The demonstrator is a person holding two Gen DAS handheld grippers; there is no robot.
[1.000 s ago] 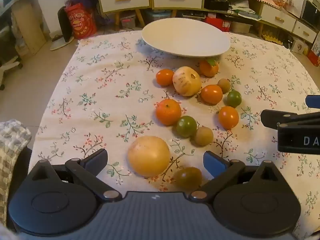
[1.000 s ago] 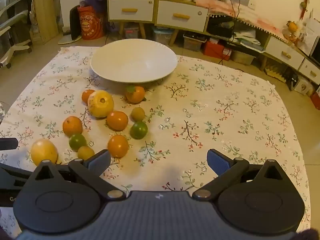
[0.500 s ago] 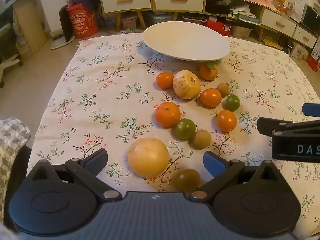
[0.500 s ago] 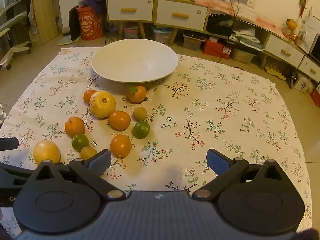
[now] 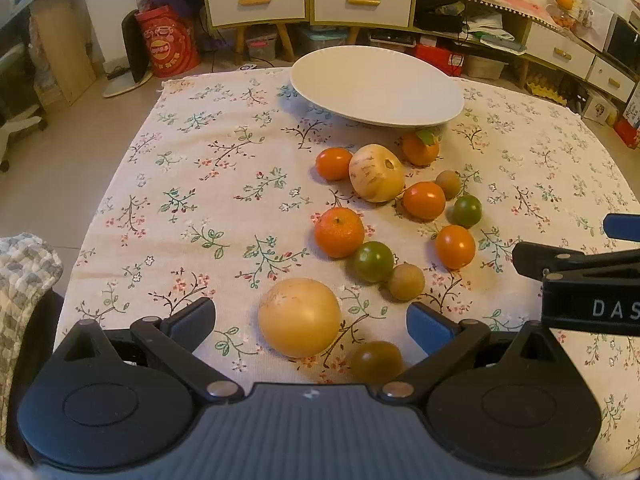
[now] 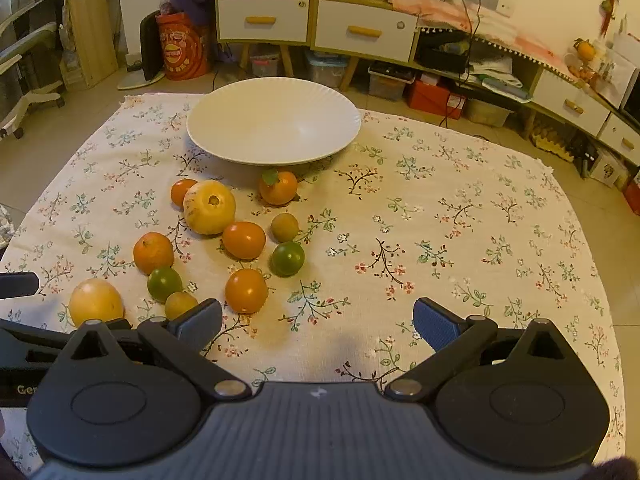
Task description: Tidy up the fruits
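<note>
Floral tablecloth (image 5: 224, 184) covers the work surface, cream ground with small sprig print; tiled floor shows past its far edge. Beyond: low cabinet with white drawers (image 6: 362, 32) and wooden pulls, a desk fan on top, red printed bag (image 6: 182, 50) on the floor to the left, boxes and cables along the right wall.

White plate (image 6: 274, 122) sits at the far middle of the cloth, nothing on it. Fruits lie loose just in front of it, none on the plate: large pale yellow fruit (image 5: 299, 317) nearest, mandarin (image 5: 339, 232), green citrus (image 5: 373, 261), leafed orange (image 6: 278, 187) close to the plate rim.

Left gripper (image 5: 311, 318) released, fingers wide either side of the pale yellow fruit, not touching it. A dark small fruit (image 5: 376, 360) lies near its right finger; kind unclear, partly hidden. Right gripper (image 6: 318, 322) released, over bare cloth.
</note>
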